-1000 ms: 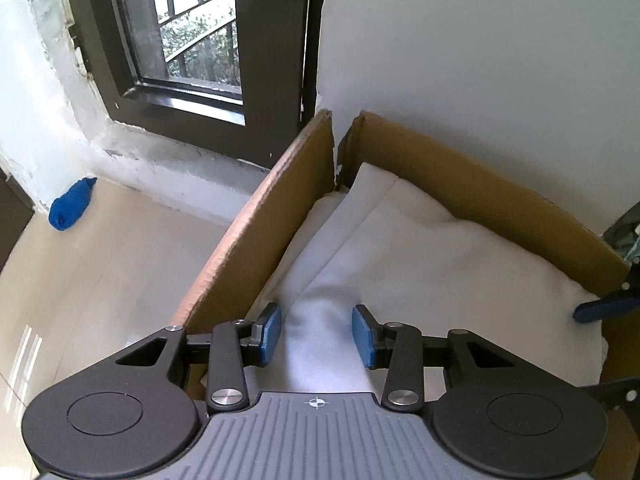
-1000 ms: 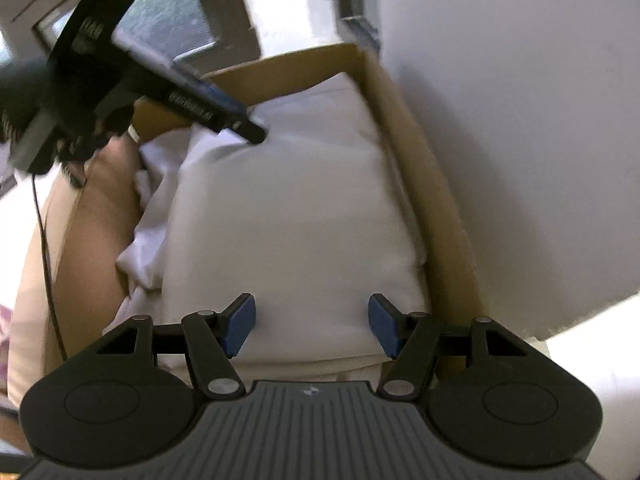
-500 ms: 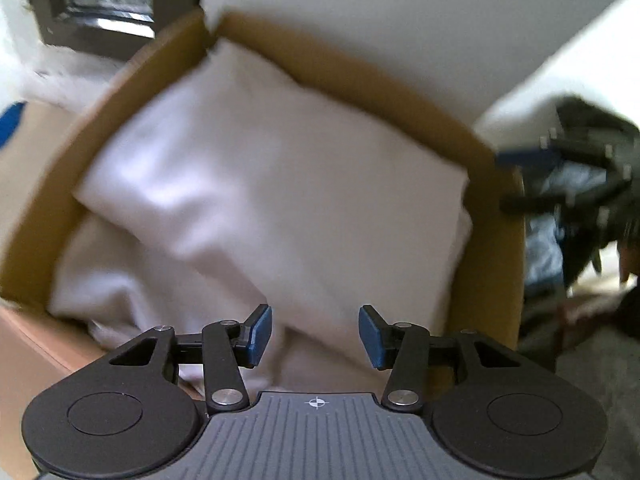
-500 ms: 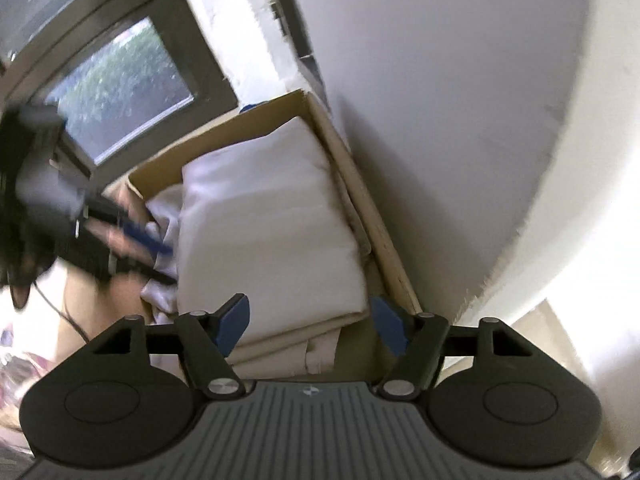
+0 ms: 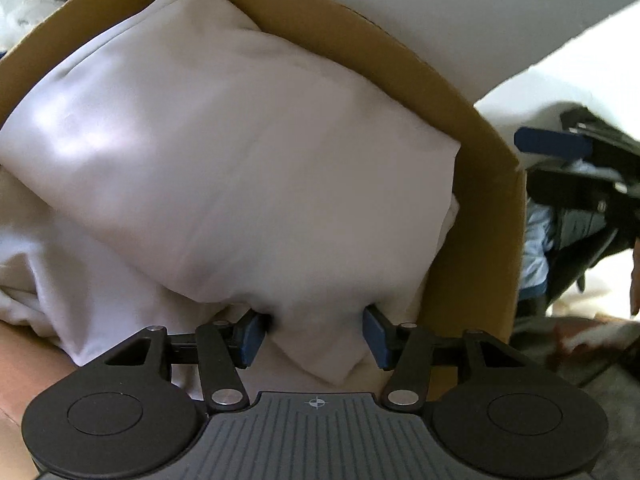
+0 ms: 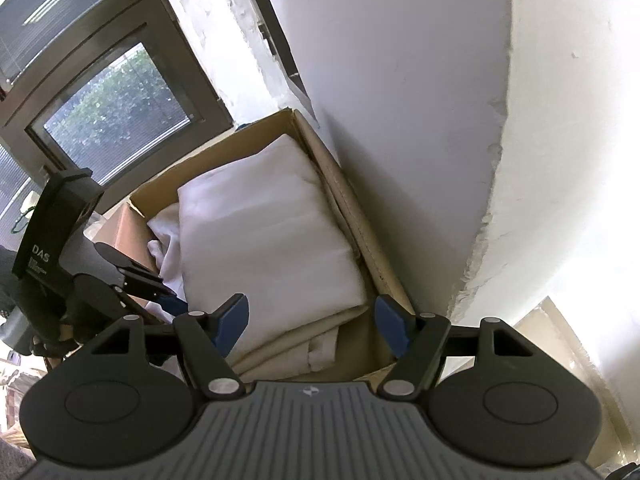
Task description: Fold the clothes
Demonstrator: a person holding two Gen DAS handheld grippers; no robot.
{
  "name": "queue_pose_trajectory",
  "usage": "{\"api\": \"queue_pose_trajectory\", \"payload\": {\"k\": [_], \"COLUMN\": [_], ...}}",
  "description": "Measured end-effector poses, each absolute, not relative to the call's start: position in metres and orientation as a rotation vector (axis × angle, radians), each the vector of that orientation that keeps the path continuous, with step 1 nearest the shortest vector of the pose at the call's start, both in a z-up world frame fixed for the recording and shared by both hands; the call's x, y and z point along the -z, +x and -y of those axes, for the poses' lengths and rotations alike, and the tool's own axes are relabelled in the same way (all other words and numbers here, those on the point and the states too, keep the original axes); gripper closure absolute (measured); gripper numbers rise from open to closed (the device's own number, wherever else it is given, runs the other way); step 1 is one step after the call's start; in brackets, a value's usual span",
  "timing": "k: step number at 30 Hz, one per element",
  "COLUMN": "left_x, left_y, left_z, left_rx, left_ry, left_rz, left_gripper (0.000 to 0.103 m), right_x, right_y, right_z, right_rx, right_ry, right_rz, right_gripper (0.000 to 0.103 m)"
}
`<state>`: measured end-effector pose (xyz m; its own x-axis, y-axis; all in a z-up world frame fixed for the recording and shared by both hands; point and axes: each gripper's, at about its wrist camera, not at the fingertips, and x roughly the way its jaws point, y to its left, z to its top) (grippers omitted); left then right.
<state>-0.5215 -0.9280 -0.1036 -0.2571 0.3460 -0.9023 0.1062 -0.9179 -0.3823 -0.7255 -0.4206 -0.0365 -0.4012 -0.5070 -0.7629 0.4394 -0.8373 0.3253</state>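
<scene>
A folded white garment point(image 5: 240, 152) lay on top of a heap of rumpled white cloth point(image 5: 80, 288) inside a brown cardboard box point(image 5: 476, 216), filling most of the left wrist frame. The left gripper point(image 5: 314, 334) sat low in that frame, its blue-padded fingers spread wide, with a corner of the white fabric bulging between them; whether the pads touched the cloth could not be told. The box's far wall ran diagonally across the upper right, and a plain white wall point(image 5: 440, 20) rose just behind it.

In the right wrist view the box point(image 6: 384, 264) stood in the middle, pressed against the chipped white wall point(image 6: 400, 100) on the right, with a dark-framed window point(image 6: 116, 116) at upper left. The right gripper point(image 6: 312, 328) hung above the box's near end, fingers wide apart and holding nothing. The left gripper's black body point(image 6: 80, 264) crowded the left edge, hiding part of the box's side.
</scene>
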Motion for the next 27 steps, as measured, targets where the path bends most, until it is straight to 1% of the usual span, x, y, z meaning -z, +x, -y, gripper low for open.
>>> {"api": "queue_pose_trajectory", "payload": {"k": [5,7,9,10,13,15,17,19,25,27], "left_x": [0.084,0.062,0.04,0.028,-0.005,-0.025,-0.037,-0.048,-0.083,-0.095], "left_y": [-0.514,-0.51,-0.505,-0.503,-0.496,-0.492,-0.488,-0.483,-0.47,-0.466], "left_z": [0.926,0.924,0.922,0.921,0.918,0.913,0.898,0.882,0.836,0.821], "left_rx": [-2.329,-2.39,-2.45,-2.481,-2.571,-2.638,-2.732,-2.826,-3.109,-3.204], "left_ry": [-1.829,-1.815,-1.799,-1.791,-1.763,-1.743,-1.72,-1.693,-1.589,-1.545], "left_rz": [0.564,0.532,0.498,0.481,0.427,0.404,0.427,0.449,0.52,0.545], "left_gripper": [0.044,0.041,0.035,0.034,0.025,0.015,0.014,0.013,0.01,0.006], "right_x": [0.029,0.025,0.02,0.017,0.009,0.004,-0.002,-0.008,-0.025,-0.03], "right_y": [-0.724,-0.723,-0.722,-0.721,-0.719,-0.719,-0.719,-0.719,-0.718,-0.718], "right_z": [0.417,0.417,0.418,0.418,0.419,0.419,0.42,0.419,0.412,0.407], "right_rx": [2.227,2.214,2.195,2.184,2.138,2.101,2.051,1.999,1.859,1.821], "right_ry": [1.219,1.197,1.169,1.155,1.115,1.097,1.073,1.044,0.957,0.934], "right_rz": [0.062,0.034,0.004,-0.012,-0.046,-0.058,-0.074,-0.093,-0.178,-0.215], "right_gripper": [0.024,0.022,0.019,0.018,0.014,0.012,0.008,0.001,0.001,0.001]}}
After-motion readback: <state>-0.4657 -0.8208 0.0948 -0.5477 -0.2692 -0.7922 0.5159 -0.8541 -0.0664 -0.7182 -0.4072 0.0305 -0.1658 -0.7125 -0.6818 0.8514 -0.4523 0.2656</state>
